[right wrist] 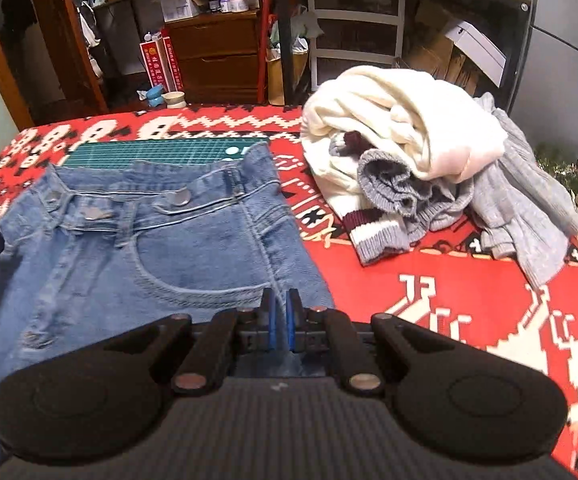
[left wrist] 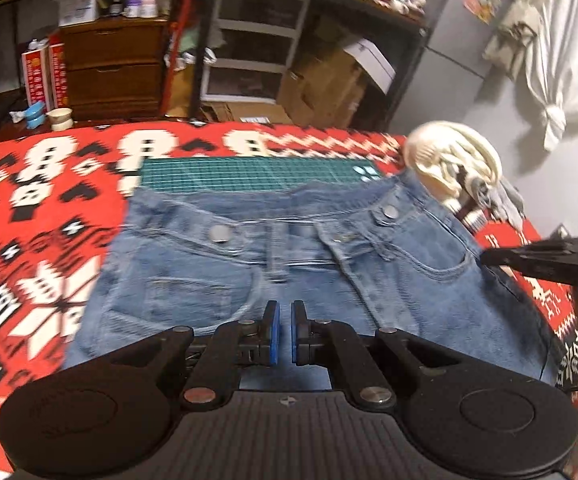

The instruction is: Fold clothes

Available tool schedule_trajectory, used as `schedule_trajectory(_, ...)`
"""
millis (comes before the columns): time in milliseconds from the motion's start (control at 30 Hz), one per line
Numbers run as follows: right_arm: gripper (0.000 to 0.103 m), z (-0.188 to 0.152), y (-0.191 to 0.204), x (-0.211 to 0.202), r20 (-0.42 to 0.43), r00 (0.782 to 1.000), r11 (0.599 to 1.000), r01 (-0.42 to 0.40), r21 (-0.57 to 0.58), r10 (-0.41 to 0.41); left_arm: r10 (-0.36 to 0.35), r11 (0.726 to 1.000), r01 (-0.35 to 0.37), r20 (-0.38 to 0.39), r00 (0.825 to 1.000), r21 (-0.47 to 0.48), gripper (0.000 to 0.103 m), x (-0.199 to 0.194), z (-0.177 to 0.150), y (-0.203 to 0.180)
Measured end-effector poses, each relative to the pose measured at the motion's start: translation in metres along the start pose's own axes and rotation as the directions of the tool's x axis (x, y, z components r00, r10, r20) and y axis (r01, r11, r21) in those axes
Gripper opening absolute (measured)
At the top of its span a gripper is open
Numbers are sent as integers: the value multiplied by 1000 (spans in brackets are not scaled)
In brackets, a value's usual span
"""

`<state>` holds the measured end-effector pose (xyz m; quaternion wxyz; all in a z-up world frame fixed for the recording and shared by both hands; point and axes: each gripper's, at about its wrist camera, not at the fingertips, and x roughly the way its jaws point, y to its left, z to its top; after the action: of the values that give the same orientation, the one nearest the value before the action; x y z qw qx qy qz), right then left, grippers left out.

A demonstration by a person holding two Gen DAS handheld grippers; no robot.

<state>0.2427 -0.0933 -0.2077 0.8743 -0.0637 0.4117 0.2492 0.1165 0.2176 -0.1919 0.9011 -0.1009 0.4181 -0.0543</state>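
Jeans (left wrist: 289, 264) flat on blanket (left wrist: 41, 208), waistband far from me. My left gripper (left wrist: 285, 334) and right gripper (right wrist: 281, 326) nearly closed over denim; whether pinching fabric, cannot tell. Clothes pile (right wrist: 421, 160) right of right gripper.

The left gripper (left wrist: 285, 332) points forward and slightly down, its two blue-padded fingers (left wrist: 273, 334) drawn close together with only a narrow slit between them; nothing can be made out in that slit. The right gripper (right wrist: 280, 324) is held in much the same pose, level and aimed ahead, its blue pads (right wrist: 291, 326) also nearly meeting with a thin gap (whether anything is pinched there cannot be told). In the left wrist view the right gripper (left wrist: 537, 260) reaches in from the right edge as a dark, blurred shape, its fingers pointing leftward
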Motion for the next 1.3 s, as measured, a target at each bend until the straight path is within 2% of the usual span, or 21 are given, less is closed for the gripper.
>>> schedule_trajectory(167, 2, 2, -14, 24, 13, 1000, 1000, 3, 6, -3, 0, 999, 1, -39, 999, 35, 4, 26, 13, -28)
schedule_trajectory(233, 6, 11, -19, 29, 18, 1000, 1000, 7, 26, -7, 6, 998, -4, -41, 999, 55, 4, 35, 20, -37)
schedule_trajectory(333, 5, 19, -21, 22, 68, 995, 997, -70, 44, 67, 11, 997, -8, -38, 999, 72, 4, 46, 30, -47)
schedule_trajectory(400, 5, 21, -13, 25, 60, 992, 993, -116, 1, 115, 7, 996, -4, -37, 999, 85, 4, 53, 37, -54)
schedule_trajectory(467, 5, 20, -7, 36, 32, 994, 994, -99, -36, 100, 15, 995, -11, -43, 999, 102, 4, 62, 42, -59)
schedule_trajectory(500, 1, 19, -4, 42, 18, 996, 995, -89, -54, 90, 20, 994, -15, -46, 999, 109, 4, 66, 44, -61)
schedule_trajectory(700, 0, 32, -17, 60, 33, 997, 996, -73, 41, 72, 43, 990, -35, -54, 998, 134, 4, 87, 53, -60)
schedule_trajectory(833, 3, 40, -17, 47, 98, 992, 996, -87, 22, 85, 58, 988, -49, -53, 997, 144, 4, 97, 60, -56)
schedule_trajectory(900, 3, 44, -13, 48, 96, 988, 992, -125, -5, 124, 55, 988, -47, -53, 997, 146, 4, 101, 63, -55)
schedule_trajectory(1000, 0, 48, -5, 68, 41, 994, 995, -98, -29, 99, 74, 986, -65, -55, 996, 152, 4, 107, 67, -54)
schedule_trajectory(1067, 0, 54, -5, 76, 51, 995, 996, -84, -8, 84, 71, 988, -62, -59, 996, 141, 4, 110, 70, -51)
schedule_trajectory(1200, 0, 68, -5, 82, 57, 997, 998, -60, 24, 59, 52, 993, -46, -45, 998, 109, 4, 98, 76, -40)
schedule_trajectory(1300, 6, 73, -9, 75, 66, 995, 997, -71, 28, 70, 50, 993, -50, -3, 999, 103, 4, 74, 82, -24)
